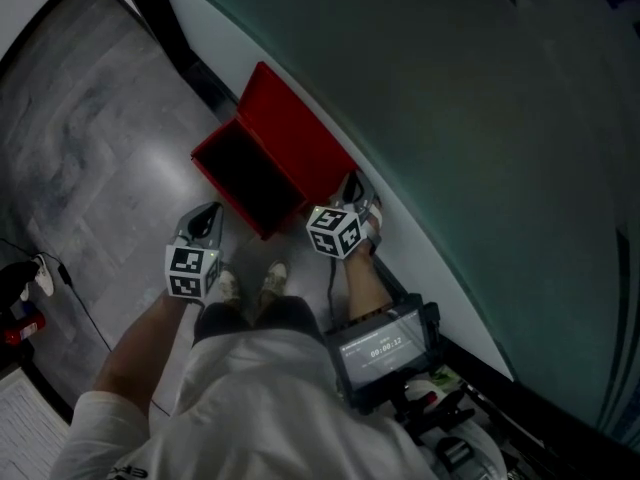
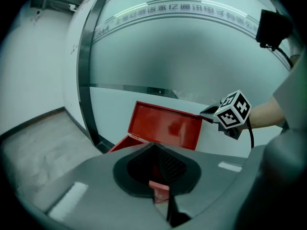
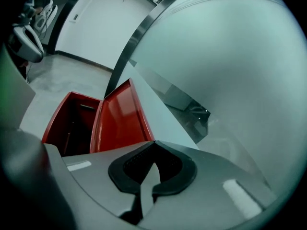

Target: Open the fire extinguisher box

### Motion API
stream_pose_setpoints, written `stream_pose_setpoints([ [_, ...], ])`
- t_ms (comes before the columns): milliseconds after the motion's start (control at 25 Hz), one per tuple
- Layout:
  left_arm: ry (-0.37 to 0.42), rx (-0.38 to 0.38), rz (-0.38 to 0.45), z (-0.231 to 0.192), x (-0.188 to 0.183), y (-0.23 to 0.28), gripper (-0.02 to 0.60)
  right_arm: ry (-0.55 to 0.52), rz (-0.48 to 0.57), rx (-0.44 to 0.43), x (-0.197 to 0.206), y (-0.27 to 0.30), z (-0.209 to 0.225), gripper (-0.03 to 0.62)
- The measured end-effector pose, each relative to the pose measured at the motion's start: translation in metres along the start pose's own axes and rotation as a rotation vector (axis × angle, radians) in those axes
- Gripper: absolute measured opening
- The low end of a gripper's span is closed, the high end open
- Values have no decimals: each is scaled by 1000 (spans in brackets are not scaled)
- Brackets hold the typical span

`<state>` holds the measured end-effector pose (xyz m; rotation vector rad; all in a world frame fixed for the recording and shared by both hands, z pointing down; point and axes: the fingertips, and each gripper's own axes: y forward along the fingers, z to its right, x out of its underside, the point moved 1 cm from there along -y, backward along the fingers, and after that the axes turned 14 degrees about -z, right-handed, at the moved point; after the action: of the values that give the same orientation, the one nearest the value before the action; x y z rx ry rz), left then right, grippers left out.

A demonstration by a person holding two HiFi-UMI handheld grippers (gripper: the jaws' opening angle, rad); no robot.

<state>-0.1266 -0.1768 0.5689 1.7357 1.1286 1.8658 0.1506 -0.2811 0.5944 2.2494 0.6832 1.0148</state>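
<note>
Box (image 1: 245, 173) sits on the floor (image 1: 110, 158) at mid frame in the head view, hard against the curved glass wall (image 1: 450, 118). The lid (image 1: 300, 128) is up and leans back on that wall. The interior is dark and its contents are unreadable. Task judged essentially done. Left gripper (image 1: 207, 220): jaws together, nothing in them, just below and left of the box's near corner. Right gripper (image 1: 352, 190): jaws together, empty, close beside the lid's lower-right end; cannot tell whether it touches. Risk 1 (judged): the lid appears to stay up by leaning alone. A knock from the right gripper, or a shove on the box body, could tip it forward and slam it shut, undoing the step. Risk 2: the box stands free on a smooth, glossy floor, so a push from either gripper would likely slide it along the wall. Risk 3: the lid edge rests against glass, so forcing it further back could strike the pane. Risk 4: shoes (image 1: 250, 283) are just below the box front, and a step forward could kick it. Surface: grey polished floor with soft reflections; no counter here. Room: frosted glass runs from upper left to lower right of the head view, with a black base strip (image 1: 188, 58) along its foot. A plain white wall shows at the upper left of both gripper views. A thin cable (image 1: 72, 286) lies on the floor near the left edge, a trip hazard if the person steps that way.
</note>
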Motion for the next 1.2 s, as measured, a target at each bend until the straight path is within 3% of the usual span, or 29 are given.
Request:
stream_pose_setpoints([
  [240,18,5,32,13,0,-16,3,118,-19,-134,16,-32,-12,14],
  [560,38,44,95,20,19,-50,3,250,99,-325,18,-121,-63,14],
  [1040,39,128,256,11,70,-173,3,445,216,-388,34,-290,-123,12],
  [1200,69,167,316,16,83,-223,3,465,267,-384,42,-354,-142,12],
])
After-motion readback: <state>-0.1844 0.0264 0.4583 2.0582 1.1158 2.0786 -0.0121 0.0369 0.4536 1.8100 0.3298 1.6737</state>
